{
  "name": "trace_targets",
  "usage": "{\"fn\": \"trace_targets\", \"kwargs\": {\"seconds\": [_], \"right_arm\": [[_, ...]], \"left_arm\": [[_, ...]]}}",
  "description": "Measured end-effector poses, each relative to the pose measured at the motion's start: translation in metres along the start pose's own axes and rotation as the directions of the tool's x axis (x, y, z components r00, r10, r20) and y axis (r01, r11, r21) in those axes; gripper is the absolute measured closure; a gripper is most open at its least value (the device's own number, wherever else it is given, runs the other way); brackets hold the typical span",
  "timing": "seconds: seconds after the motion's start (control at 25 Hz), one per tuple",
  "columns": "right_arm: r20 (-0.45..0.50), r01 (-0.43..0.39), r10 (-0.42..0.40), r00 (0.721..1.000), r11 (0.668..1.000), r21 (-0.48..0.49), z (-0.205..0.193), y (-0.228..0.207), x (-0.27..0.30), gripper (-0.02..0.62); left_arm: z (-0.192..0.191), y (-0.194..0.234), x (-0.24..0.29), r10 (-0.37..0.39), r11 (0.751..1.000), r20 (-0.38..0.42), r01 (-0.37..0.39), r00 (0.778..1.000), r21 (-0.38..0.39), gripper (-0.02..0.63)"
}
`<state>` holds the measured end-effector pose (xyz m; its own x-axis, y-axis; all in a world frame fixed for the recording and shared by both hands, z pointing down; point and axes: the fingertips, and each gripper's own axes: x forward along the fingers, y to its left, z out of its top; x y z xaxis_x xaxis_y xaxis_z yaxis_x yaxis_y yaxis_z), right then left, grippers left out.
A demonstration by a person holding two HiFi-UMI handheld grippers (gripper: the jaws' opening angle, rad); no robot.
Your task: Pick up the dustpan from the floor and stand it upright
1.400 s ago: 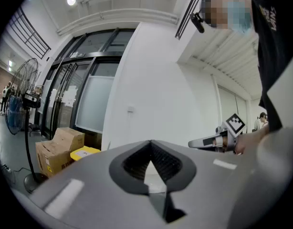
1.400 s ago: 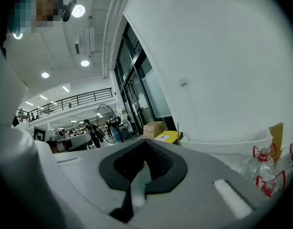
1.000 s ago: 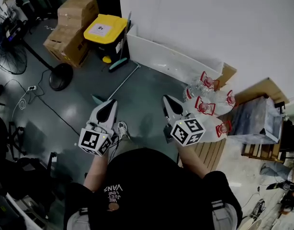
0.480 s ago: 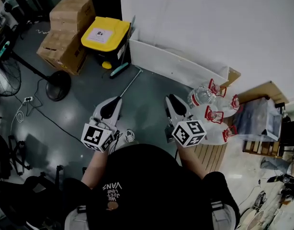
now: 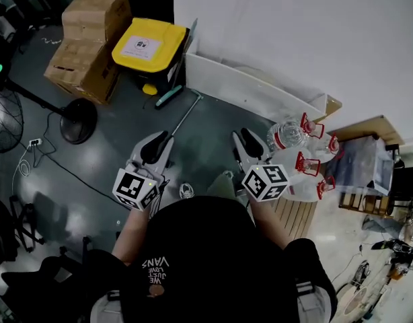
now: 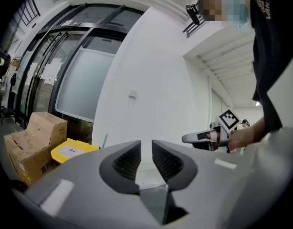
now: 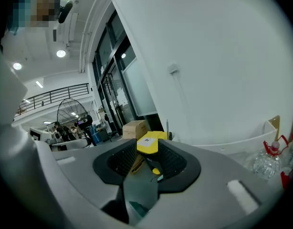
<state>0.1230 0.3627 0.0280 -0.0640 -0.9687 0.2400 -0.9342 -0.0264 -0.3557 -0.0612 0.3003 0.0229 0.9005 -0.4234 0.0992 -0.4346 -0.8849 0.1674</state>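
While both tools are held above the grey floor (image 5: 213, 123), the left gripper (image 5: 162, 138) is being opened by a narrow gap and the right gripper (image 5: 245, 135) more widely, with nothing pinched. The long-handled dustpan (image 5: 185, 115) is seen lying on the floor ahead, near the yellow-lidded bin (image 5: 149, 44).

Dustpan (image 5: 183, 116) is down flat on the dark floor (image 5: 213, 133), not stood up yet. Its thin, pale long handle lies on a diagonal, far end toward the foot of the white wall (image 5: 274, 39). The near end is hidden, so the pan itself can't be made out.
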Motion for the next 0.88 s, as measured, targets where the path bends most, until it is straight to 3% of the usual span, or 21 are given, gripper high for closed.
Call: {"fn": "trace_targets", "kwargs": {"seconds": [0.28, 0.52, 0.72, 0.88], "right_arm": [[-0.059, -0.056, 0.056, 0.997, 0.998, -0.006, -0.002, -0.014, 0.065, 0.480], [-0.157, -0.132, 0.125, 0.980, 0.991, -0.034, 0.001, -0.038, 0.136, 0.480], [-0.257, -0.159, 0.141, 0.956, 0.986, -0.051, -0.005, -0.071, 0.200, 0.480], [-0.369, -0.185, 0.166, 0.914, 0.983, -0.014, -0.023, -0.100, 0.248, 0.480]], "left_arm": [[-0.021, 0.043, 0.010, 0.098, 0.994, -0.033, -0.100, 0.995, -0.044, 0.447], [-0.028, 0.086, 0.029, 0.228, 0.971, -0.026, -0.229, 0.973, -0.073, 0.436], [-0.037, 0.126, 0.055, 0.343, 0.934, -0.043, -0.346, 0.938, -0.093, 0.434], [-0.053, 0.151, 0.079, 0.436, 0.889, -0.084, -0.444, 0.896, -0.112, 0.434]]}}
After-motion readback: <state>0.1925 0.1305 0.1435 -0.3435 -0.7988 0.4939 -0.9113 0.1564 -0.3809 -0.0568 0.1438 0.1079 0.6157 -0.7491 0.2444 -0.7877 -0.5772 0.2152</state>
